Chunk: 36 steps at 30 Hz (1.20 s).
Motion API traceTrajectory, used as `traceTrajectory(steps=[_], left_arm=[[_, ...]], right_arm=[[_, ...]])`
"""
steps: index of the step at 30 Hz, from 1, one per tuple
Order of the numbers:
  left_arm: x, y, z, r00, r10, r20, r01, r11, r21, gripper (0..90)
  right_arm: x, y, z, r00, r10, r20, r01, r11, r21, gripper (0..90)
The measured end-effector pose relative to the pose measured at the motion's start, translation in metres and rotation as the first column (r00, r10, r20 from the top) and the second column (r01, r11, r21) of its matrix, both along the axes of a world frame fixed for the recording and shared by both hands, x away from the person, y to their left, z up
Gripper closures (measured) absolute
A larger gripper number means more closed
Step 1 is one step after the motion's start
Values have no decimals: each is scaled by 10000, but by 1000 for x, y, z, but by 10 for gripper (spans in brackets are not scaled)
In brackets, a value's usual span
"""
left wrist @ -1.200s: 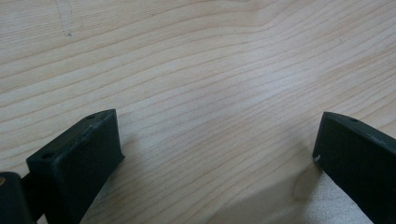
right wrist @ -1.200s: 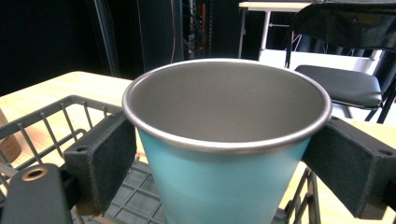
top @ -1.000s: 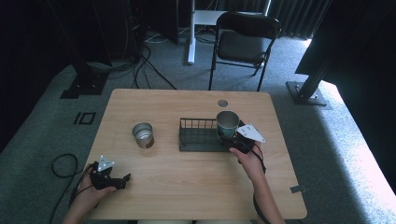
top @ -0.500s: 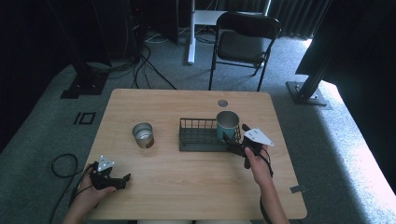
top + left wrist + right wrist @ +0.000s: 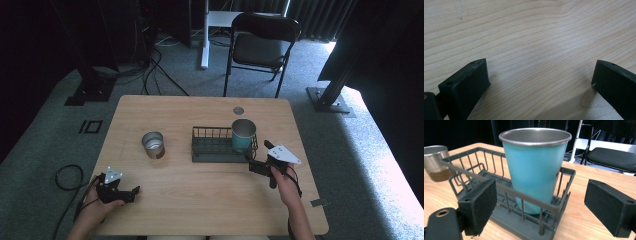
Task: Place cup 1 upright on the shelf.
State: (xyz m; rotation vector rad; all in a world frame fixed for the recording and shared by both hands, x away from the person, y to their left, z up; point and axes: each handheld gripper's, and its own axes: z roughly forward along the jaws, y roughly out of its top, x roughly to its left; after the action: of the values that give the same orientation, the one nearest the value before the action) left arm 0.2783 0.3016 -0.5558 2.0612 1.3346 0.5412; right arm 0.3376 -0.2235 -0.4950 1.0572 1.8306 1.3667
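Teal cup [image 5: 534, 170] stands in the rack [image 5: 212, 150] near the bench's right edge; your right tongs [image 5: 257, 165] gape wide beside it, left tongs [image 5: 131, 192] wide too; fetch the steel cup [image 5: 153, 144] next.

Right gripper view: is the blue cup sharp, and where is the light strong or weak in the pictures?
Right gripper view: the blue cup is fairly sharp, its near black jaws slightly soft. High view: bright daylight washes out the floor at right, the room behind the table is dark. Left gripper view: even light, soft shadow between open jaws.
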Motion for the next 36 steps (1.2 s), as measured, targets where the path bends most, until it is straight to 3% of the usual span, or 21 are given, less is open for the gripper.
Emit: traceTrajectory(steps=[23, 30, 36], left_arm=[[0, 0, 0, 10000, -22, 8, 22, 10000, 23, 16], [0, 0, 0, 10000, -25, 10, 25, 10000, 26, 16], [0, 0, 0, 10000, -23, 12, 23, 10000, 19, 16]], right_arm=[[-19, -40, -22, 9953, 84, -965, -77, 9999, 74, 108], [-26, -51, -28, 9906, 662, -1195, -692, 9974, -210, 108], [-31, -59, -33, 9879, 717, -1372, -771, 9964, -345, 109]])
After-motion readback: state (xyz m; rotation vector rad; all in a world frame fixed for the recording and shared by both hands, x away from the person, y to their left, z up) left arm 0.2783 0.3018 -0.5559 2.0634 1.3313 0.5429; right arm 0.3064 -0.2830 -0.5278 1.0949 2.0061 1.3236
